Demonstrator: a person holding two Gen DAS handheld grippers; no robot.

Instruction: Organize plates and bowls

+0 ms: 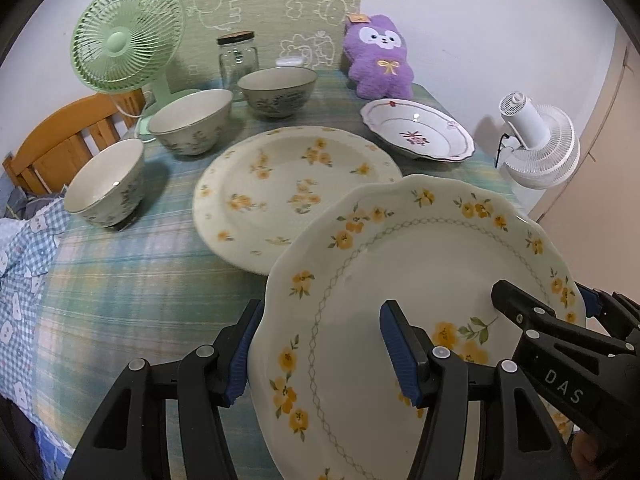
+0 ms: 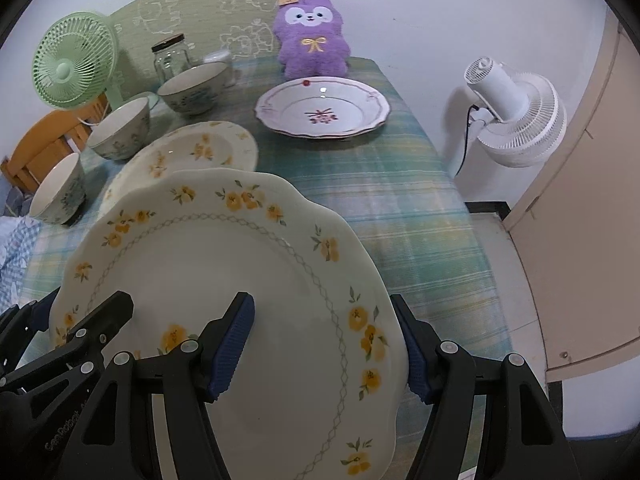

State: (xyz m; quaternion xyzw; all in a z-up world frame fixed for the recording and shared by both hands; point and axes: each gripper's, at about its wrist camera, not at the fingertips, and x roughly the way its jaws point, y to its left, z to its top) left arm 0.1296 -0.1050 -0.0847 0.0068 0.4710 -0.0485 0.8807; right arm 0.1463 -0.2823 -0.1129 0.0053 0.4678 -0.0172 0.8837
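A scalloped cream plate with yellow flowers (image 1: 420, 264) (image 2: 224, 256) is held tilted above the table. My left gripper (image 1: 320, 352) is shut on its left rim. My right gripper (image 2: 324, 344) is shut on its right rim and also shows in the left wrist view (image 1: 544, 308). Behind it a round yellow-flowered plate (image 1: 288, 188) (image 2: 188, 148) lies on the table. A white plate with a purple flower (image 1: 416, 128) (image 2: 324, 106) lies at the back right. Three bowls (image 1: 104, 184) (image 1: 192, 120) (image 1: 278, 90) stand in a row on the left.
A green fan (image 1: 128, 44), a glass jar (image 1: 238, 60) and a purple plush toy (image 1: 380, 56) stand at the back of the plaid-covered table (image 1: 132, 288). A white fan (image 2: 516, 116) stands off the table's right edge. A wooden chair (image 1: 60, 140) is at the left.
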